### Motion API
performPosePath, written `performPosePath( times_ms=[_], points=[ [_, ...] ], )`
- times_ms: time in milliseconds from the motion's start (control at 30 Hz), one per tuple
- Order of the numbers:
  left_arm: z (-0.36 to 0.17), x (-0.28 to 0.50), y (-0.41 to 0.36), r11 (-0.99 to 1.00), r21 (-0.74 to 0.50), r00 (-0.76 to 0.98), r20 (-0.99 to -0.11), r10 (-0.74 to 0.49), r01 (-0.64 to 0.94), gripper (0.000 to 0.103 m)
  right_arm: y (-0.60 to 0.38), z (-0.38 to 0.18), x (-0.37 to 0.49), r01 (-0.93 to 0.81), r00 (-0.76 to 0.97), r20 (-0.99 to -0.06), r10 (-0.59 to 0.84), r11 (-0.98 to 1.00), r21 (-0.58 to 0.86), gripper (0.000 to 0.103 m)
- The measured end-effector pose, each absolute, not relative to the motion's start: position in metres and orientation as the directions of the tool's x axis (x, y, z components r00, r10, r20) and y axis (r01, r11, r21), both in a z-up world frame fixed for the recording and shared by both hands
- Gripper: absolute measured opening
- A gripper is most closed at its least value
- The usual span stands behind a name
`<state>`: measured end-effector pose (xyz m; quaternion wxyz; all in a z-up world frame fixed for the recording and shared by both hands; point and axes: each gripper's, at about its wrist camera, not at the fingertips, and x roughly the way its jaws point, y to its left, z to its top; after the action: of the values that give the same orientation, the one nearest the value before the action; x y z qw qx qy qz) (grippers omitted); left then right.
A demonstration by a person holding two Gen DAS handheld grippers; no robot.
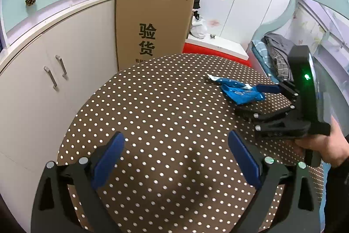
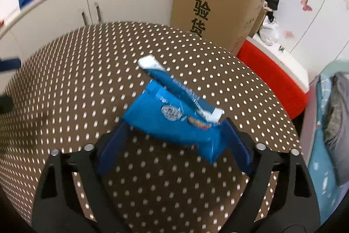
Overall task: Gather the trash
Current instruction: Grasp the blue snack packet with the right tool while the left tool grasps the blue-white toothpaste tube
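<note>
Two blue snack wrappers lie on the brown polka-dot table [image 2: 65, 80]: a wide blue packet [image 2: 172, 121] and a long narrow blue-and-white wrapper [image 2: 174, 88] lying across it. My right gripper [image 2: 174, 139] is open, its blue fingers on either side of the wide packet's near end. In the left wrist view the wrappers [image 1: 237, 91] lie at the table's far right, with the right gripper [image 1: 268, 91] against them. My left gripper [image 1: 176, 156] is open and empty above the table's [image 1: 141, 113] near middle.
A tall cardboard box [image 1: 152, 25] stands behind the table beside white cabinets [image 1: 54, 62]. A red stool with a white top [image 2: 277, 71] is at the back right. A bed with clothes [image 1: 277, 54] lies to the right.
</note>
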<state>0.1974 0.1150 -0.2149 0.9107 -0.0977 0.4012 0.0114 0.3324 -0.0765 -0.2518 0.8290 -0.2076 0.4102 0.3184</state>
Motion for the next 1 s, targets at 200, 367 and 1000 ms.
performPosePath(
  times_ms=[200,367,1000],
  points=[
    [-0.217,0.213,0.115,0.983,-0.154,0.679,-0.733,-0.048,-0.096,0.094,-0.076,-0.246,0.329,-0.701,0.405,-0.835,0.373,0.713,-0.021,0.045],
    [-0.216,0.231,0.107,0.990,-0.124,0.683,-0.729,-0.047,-0.065,0.094,-0.075,-0.248,0.324,-0.702,0.418,-0.838,0.350,0.710,-0.054,0.059],
    [-0.218,0.316,0.053,0.995,-0.100,0.672,-0.736,-0.082,0.011,0.094,-0.150,-0.246,0.301,-0.488,0.489,-0.791,0.367,0.867,0.101,0.026]
  ],
)
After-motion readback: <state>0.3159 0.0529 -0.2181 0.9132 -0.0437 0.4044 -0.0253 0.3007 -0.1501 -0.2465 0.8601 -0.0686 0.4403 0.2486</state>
